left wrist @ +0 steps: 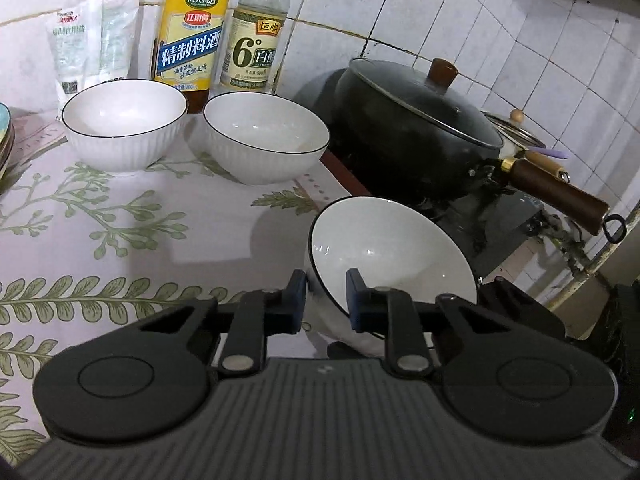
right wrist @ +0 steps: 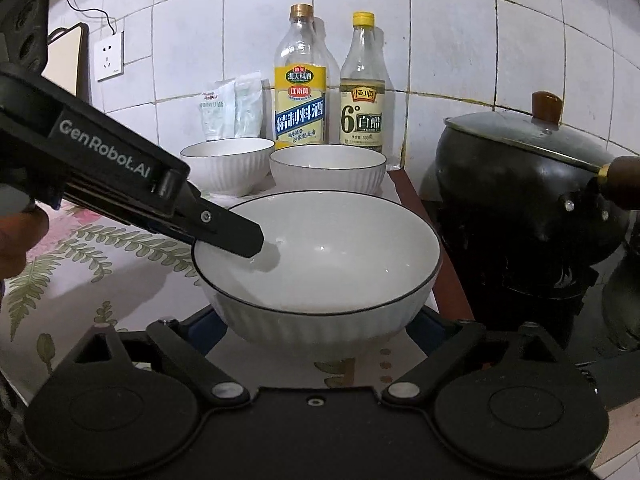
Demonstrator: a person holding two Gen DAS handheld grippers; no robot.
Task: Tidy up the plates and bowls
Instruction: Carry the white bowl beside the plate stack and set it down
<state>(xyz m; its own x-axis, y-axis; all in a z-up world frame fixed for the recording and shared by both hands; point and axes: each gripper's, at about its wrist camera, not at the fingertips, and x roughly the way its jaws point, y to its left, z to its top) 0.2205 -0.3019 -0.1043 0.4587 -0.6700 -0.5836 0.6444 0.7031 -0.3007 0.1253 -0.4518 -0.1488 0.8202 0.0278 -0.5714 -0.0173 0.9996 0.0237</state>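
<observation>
Three white ribbed bowls with black rims are on the leaf-patterned counter. My left gripper [left wrist: 326, 298] is shut on the rim of the nearest bowl [left wrist: 384, 248], one finger inside and one outside; it also shows in the right wrist view [right wrist: 320, 264], with the left gripper's finger [right wrist: 232, 232] reaching in from the left. My right gripper [right wrist: 320, 328] is open, its jaws spread either side of this bowl's base, fingertips hidden behind it. Two more bowls stand at the back: one on the left [left wrist: 124, 120] [right wrist: 226, 164] and one on the right [left wrist: 266, 136] [right wrist: 328, 170]. A stack of plates [left wrist: 5, 140] shows at the left edge.
Two bottles [left wrist: 192, 28] [left wrist: 256, 40] and salt packets [left wrist: 92, 36] stand against the tiled wall. A black lidded pot [left wrist: 416, 120] [right wrist: 520, 184] with a wooden handle sits on the stove to the right, close to the held bowl. A wall socket [right wrist: 109, 56] is at the left.
</observation>
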